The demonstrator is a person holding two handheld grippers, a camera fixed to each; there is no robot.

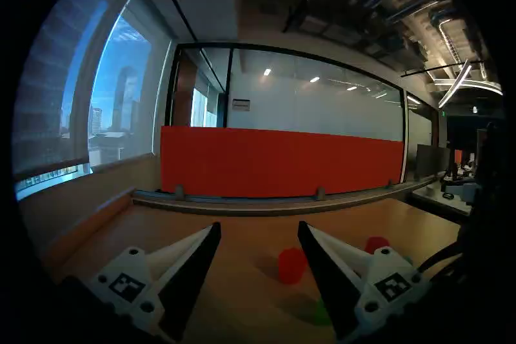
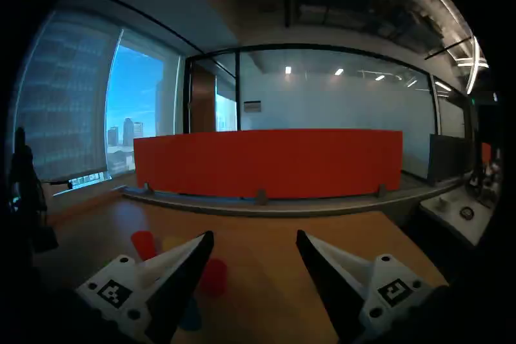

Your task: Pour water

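The left gripper and right gripper stand open, empty. Lower the left squarely around the red cup (perhaps the full one) before closing.

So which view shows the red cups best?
Left gripper view: one red cup sits whole between the fingers, a second red cup beside. Right gripper view: both sit by one finger, one half hidden.

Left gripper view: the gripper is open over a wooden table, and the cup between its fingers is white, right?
Not quite: the cup is red, not white, as the left gripper view shows. The left gripper is indeed open over the wooden table.
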